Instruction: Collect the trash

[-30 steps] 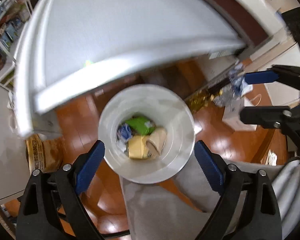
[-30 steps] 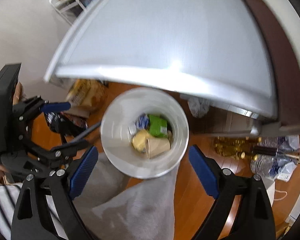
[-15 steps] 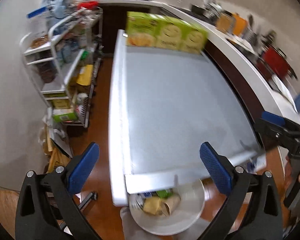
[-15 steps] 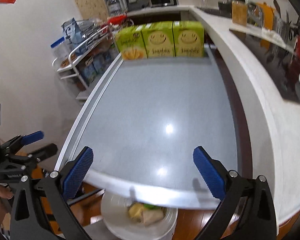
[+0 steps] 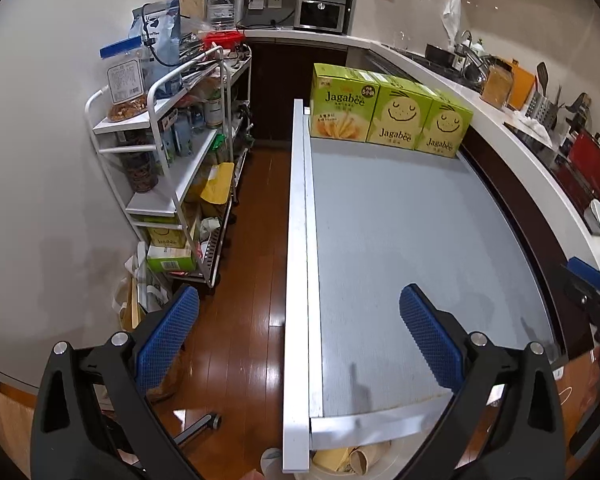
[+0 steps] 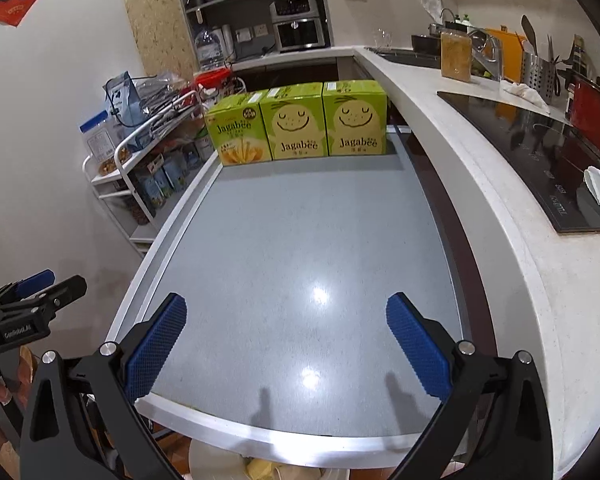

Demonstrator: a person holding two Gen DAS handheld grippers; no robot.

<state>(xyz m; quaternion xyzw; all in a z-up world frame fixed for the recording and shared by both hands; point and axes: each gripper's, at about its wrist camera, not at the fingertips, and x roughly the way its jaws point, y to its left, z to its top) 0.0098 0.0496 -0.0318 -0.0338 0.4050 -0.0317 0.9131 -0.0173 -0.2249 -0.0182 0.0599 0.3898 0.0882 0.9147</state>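
Observation:
A white trash bin (image 5: 384, 462) stands on the floor just under the near edge of the grey table (image 5: 400, 248). Only a sliver of it shows, holding a yellow wrapper (image 5: 332, 458) and a paper cup (image 5: 360, 458). My left gripper (image 5: 298, 336) is open and empty, straddling the table's left rail. My right gripper (image 6: 286, 344) is also open and empty, above the table's (image 6: 300, 232) near end. The bin (image 6: 216, 462) peeks out below that edge. The left gripper (image 6: 60, 280) shows at the left edge of the right wrist view, held by a hand.
Three green Jagabee boxes (image 6: 296, 124) stand along the table's far end. A white wire shelf cart (image 5: 172, 152) full of packets lines the wall on the left, across a strip of wooden floor (image 5: 252, 280). A white counter (image 6: 512, 216) with a black hob curves along the right.
Both grippers rose and tilted up from over the bin to over the table. The bin slid to the bottom edge of both views. Both pairs of jaws spread a little wider.

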